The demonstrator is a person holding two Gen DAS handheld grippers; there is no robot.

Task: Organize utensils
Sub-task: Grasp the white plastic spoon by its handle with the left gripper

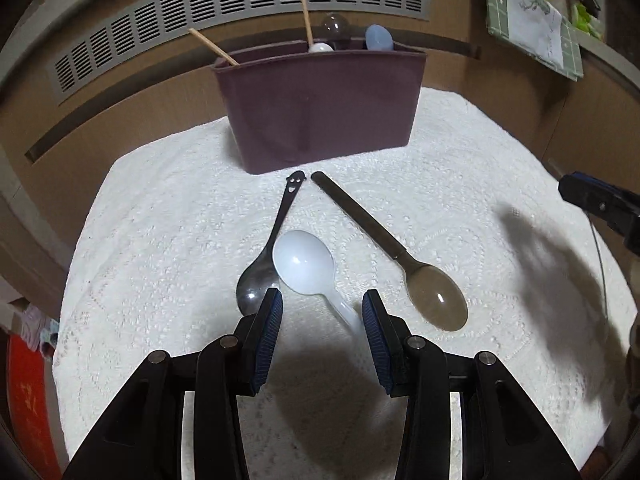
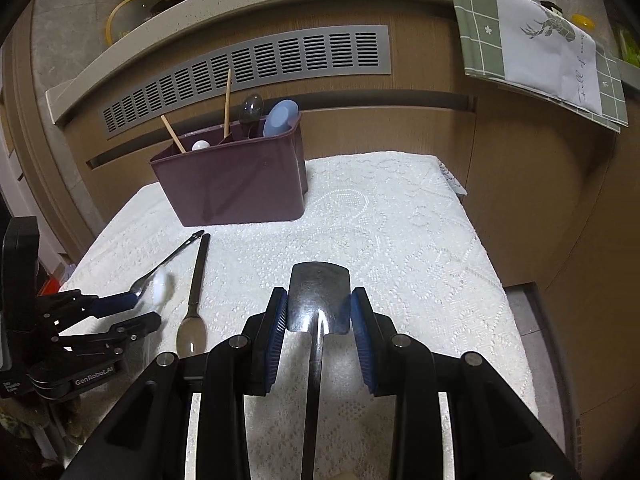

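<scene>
A maroon utensil holder (image 1: 320,108) stands at the back of the white cloth, with chopsticks (image 1: 306,12) and spoons in it; it also shows in the right wrist view (image 2: 232,184). A white plastic spoon (image 1: 306,268) lies between a black smiley-handled spoon (image 1: 272,248) and a dark translucent spoon (image 1: 416,276). My left gripper (image 1: 322,308) is open just over the white spoon's handle. My right gripper (image 2: 319,310) is shut on a flat metal spatula-spoon (image 2: 318,300), held above the cloth.
The white lace cloth (image 2: 400,240) covers the table. A vented cabinet front (image 2: 248,68) rises behind the holder. A green tea towel (image 2: 532,44) hangs at the upper right. The left gripper (image 2: 120,316) sits at the left in the right wrist view.
</scene>
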